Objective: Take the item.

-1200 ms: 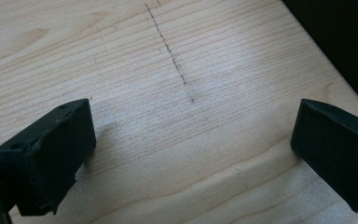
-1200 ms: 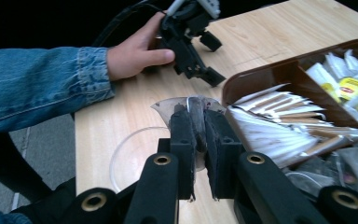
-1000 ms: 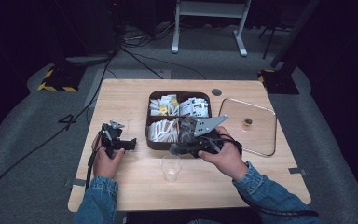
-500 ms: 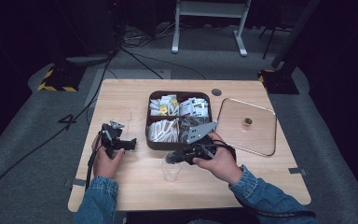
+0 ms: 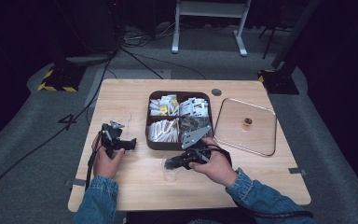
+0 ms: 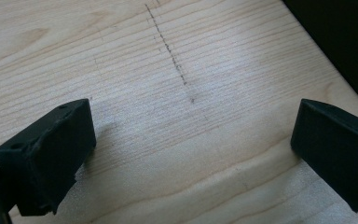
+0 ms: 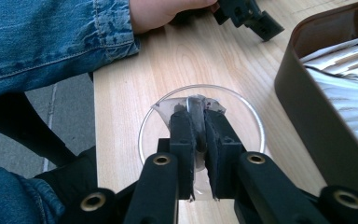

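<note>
My right gripper [image 7: 196,116] is shut on a small grey translucent packet [image 7: 196,103]. It holds the packet just above the mouth of a clear glass cup [image 7: 142,135]. In the high view the right gripper [image 5: 168,164] points left over that cup [image 5: 170,173], in front of the brown compartment box [image 5: 147,135] of sachets. My left gripper [image 5: 131,143] rests on the table left of the box. Its jaws stand wide apart in the left gripper view [image 6: 191,140], with bare wood between them.
A clear square lid [image 5: 261,140] with a small brass knob [image 5: 247,122] lies to the right of the box. The box wall [image 7: 307,107] stands close on the right of the cup. A denim sleeve [image 7: 51,37] and the left gripper [image 7: 249,16] lie beyond the cup.
My right gripper has come away from the box toward the near left with the packet and now hangs over the cup. The left gripper has stayed put.
</note>
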Motion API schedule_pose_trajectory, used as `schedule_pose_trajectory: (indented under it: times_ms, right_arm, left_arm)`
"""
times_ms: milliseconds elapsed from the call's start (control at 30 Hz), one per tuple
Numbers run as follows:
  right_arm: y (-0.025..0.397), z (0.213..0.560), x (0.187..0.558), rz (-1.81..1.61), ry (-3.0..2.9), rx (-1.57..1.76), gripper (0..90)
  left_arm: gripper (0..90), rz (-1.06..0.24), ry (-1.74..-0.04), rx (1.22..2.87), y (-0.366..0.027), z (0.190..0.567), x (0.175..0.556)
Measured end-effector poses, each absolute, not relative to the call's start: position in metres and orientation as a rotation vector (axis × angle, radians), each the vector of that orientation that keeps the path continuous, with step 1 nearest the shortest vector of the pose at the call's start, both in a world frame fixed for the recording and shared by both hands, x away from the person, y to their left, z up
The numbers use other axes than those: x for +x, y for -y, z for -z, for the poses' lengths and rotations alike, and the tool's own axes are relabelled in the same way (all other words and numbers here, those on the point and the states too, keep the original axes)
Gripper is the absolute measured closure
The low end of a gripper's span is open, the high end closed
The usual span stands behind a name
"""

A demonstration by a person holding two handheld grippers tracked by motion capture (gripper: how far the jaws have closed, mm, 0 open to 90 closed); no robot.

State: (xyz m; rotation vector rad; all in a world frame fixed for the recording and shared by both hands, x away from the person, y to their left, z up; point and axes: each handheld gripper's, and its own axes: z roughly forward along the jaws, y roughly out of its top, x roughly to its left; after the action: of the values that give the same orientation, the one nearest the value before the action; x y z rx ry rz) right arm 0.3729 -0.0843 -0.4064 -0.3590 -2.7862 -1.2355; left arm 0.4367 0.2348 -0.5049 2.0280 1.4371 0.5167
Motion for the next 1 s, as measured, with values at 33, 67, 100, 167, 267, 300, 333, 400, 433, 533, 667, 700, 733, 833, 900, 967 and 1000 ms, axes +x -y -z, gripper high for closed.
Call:
schedule_pose_trajectory:
  times_ms: [33, 67, 100, 167, 267, 300, 333, 400, 433, 533, 667, 700, 733, 833, 900, 967, 1000]
  right_arm:
    - [0.084, 0.407, 0.373, 1.24, 2.781, -0.365, 76.1]
    - [0.084, 0.407, 0.373, 1.25, 2.776, -0.373, 72.9]
    - [0.084, 0.407, 0.373, 1.258, 2.772, -0.371, 71.1]
    - [0.085, 0.407, 0.373, 1.269, 2.767, -0.369, 67.3]
    - [0.086, 0.406, 0.374, 1.292, 2.764, -0.387, 63.8]
    - [0.086, 0.406, 0.375, 1.298, 2.763, -0.394, 63.1]
    - [0.087, 0.405, 0.376, 1.308, 2.761, -0.397, 62.8]
    - [0.089, 0.403, 0.377, 1.32, 2.763, -0.413, 61.7]
    - [0.091, 0.402, 0.378, 1.327, 2.764, -0.419, 61.4]
    - [0.096, 0.398, 0.381, 1.357, 2.765, -0.439, 58.1]
    - [0.105, 0.393, 0.386, 1.383, 2.781, -0.484, 55.1]
    - [0.107, 0.391, 0.388, 1.385, 2.787, -0.496, 54.3]
    - [0.109, 0.39, 0.39, 1.392, 2.795, -0.51, 53.4]
    - [0.117, 0.385, 0.395, 1.415, 2.809, -0.556, 51.9]
    - [0.123, 0.382, 0.398, 1.428, 2.815, -0.589, 51.2]
    - [0.13, 0.379, 0.402, 1.438, 2.822, -0.62, 50.7]
    - [0.133, 0.377, 0.404, 1.443, 2.825, -0.637, 50.5]
  left_arm:
    - [0.2, -0.517, -1.439, 2.026, -0.235, 0.505, 0.437]
    - [0.2, -0.517, -1.438, 2.027, -0.235, 0.505, 0.437]
    - [0.2, -0.517, -1.438, 2.028, -0.235, 0.505, 0.437]
    - [0.2, -0.517, -1.438, 2.027, -0.235, 0.505, 0.437]
    - [0.2, -0.517, -1.439, 2.028, -0.235, 0.505, 0.437]
    - [0.2, -0.516, -1.439, 2.028, -0.234, 0.505, 0.437]
    - [0.2, -0.517, -1.439, 2.03, -0.234, 0.505, 0.437]
    - [0.2, -0.515, -1.437, 2.029, -0.234, 0.505, 0.437]
    - [0.2, -0.515, -1.435, 2.03, -0.234, 0.505, 0.437]
    - [0.2, -0.515, -1.436, 2.03, -0.234, 0.505, 0.437]
    - [0.2, -0.517, -1.436, 2.029, -0.234, 0.505, 0.437]
    - [0.2, -0.517, -1.436, 2.029, -0.234, 0.505, 0.437]
    - [0.2, -0.517, -1.436, 2.029, -0.234, 0.505, 0.437]
    - [0.2, -0.516, -1.436, 2.029, -0.234, 0.505, 0.437]
    - [0.2, -0.516, -1.435, 2.029, -0.234, 0.505, 0.437]
    - [0.2, -0.516, -1.436, 2.029, -0.234, 0.505, 0.437]
    - [0.2, -0.516, -1.435, 2.031, -0.234, 0.505, 0.437]
